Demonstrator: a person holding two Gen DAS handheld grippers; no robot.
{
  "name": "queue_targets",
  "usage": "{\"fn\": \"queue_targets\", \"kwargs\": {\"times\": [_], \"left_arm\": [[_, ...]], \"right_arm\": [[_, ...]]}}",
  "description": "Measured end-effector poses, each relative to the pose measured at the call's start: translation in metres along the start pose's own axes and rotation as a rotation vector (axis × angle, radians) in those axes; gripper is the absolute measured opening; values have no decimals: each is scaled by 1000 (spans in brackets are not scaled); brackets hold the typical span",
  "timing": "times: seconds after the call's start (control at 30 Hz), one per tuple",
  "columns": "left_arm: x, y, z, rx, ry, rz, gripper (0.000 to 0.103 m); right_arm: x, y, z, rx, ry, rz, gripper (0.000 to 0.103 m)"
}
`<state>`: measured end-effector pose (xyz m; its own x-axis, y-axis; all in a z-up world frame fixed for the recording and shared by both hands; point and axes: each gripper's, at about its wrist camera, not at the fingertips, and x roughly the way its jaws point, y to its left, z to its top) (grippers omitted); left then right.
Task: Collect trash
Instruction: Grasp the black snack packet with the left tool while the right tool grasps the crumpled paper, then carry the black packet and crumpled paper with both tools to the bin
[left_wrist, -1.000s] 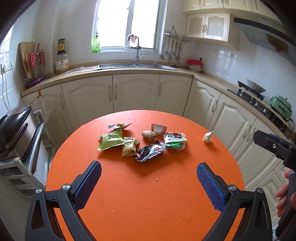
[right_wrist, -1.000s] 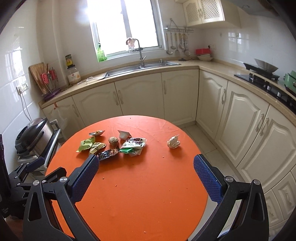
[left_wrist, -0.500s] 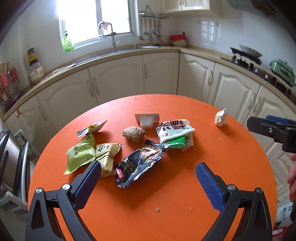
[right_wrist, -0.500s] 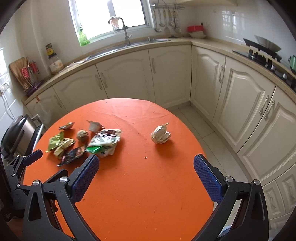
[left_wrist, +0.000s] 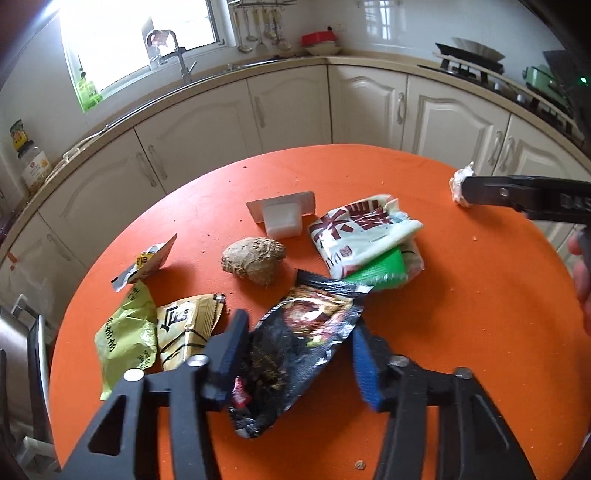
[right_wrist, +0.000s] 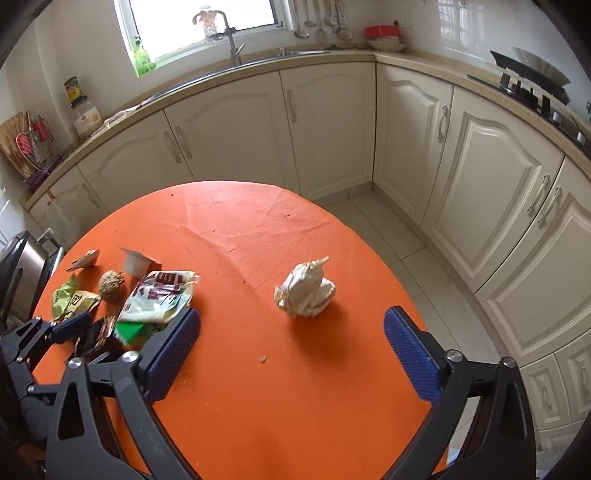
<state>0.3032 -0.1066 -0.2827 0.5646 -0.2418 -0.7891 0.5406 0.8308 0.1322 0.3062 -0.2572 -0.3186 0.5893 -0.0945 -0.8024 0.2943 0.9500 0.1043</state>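
Pickup step: my left gripper (left_wrist: 295, 339) narrows its jaws around the black wrapper (left_wrist: 295, 350); my right gripper (right_wrist: 291, 354), jaws wide, faces the crumpled paper (right_wrist: 306, 290). Next: pinch, lift.

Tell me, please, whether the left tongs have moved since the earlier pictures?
Yes. The left tongs advanced toward the trash pile and narrowed; they now straddle the black wrapper on the orange table.

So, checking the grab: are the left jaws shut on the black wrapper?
Not shut: the left gripper straddles the black wrapper, gap beside the right jaw.
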Motion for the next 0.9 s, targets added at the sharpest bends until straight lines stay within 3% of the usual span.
{"fn": "queue_targets", "kwargs": {"times": [0.13, 0.2, 0.27, 0.53, 0.9], "left_arm": [[11, 7, 8, -32, 6, -17, 24], [14, 10, 13, -52, 2, -34, 17], [17, 17, 16, -95, 0, -74, 11], [30, 31, 30, -183, -34, -109, 8], [-3, 17, 16, -223, -112, -135, 0]], "right_arm": [[22, 3, 4, -15, 38, -13, 69], [27, 4, 2, -23, 44, -13, 43], [26, 6, 0, -44, 32, -24, 32], [2, 6, -17, -41, 22, 56, 26], [-77, 24, -48, -83, -41, 131, 26]]}}
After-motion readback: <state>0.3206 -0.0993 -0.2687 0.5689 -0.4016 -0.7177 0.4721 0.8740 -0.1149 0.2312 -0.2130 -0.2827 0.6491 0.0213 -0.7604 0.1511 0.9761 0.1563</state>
